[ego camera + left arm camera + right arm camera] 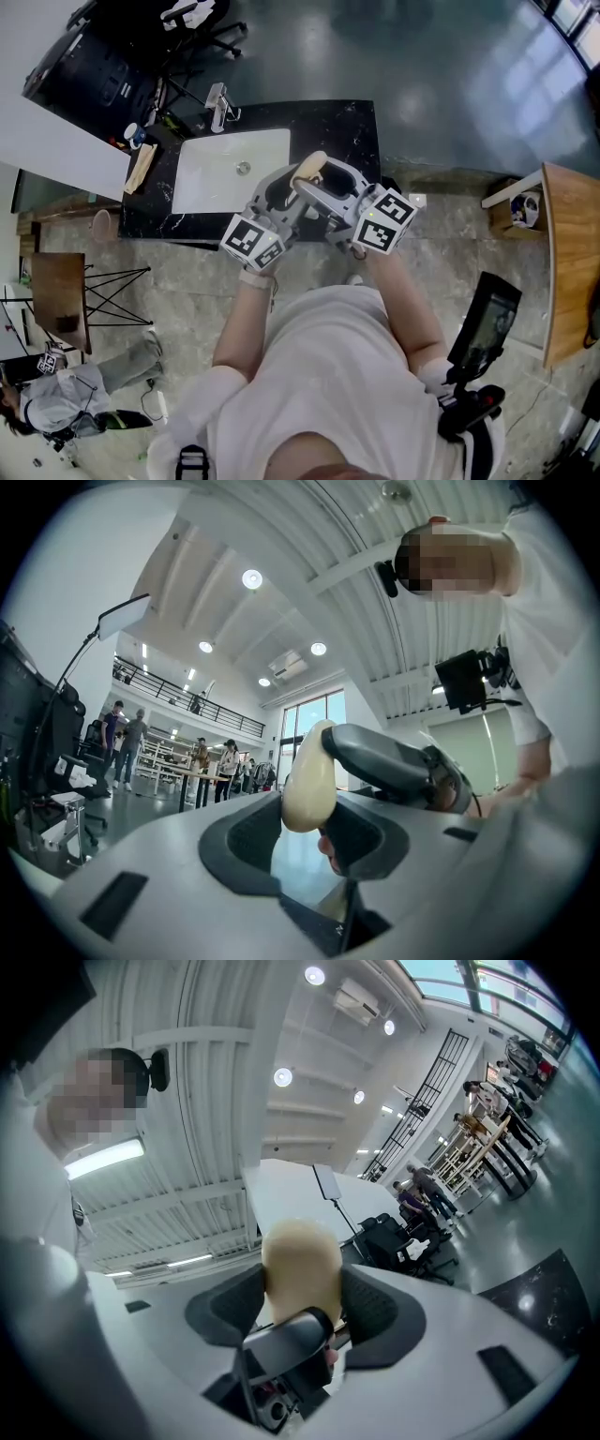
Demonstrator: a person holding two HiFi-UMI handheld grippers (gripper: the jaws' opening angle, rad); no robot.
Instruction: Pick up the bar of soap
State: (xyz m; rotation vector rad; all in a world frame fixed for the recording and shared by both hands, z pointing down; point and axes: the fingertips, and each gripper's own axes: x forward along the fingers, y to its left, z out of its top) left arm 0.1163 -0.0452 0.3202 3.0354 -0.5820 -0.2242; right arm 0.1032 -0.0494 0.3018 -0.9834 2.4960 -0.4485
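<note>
Count: one sink [230, 171], one soap [310, 167], two grippers.
Table [352, 131]: black; sink left of centre, bare strip at right.
Left gripper [305, 806]: jaws apart, soap between them.
Soap: cream, in the air over the table's front edge.
Right gripper [300, 1290]: clamped on soap.

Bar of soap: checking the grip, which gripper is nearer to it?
Right. The right gripper clamps the bar of soap between its jaws; the left gripper faces it, jaws apart, not pressing.
</note>
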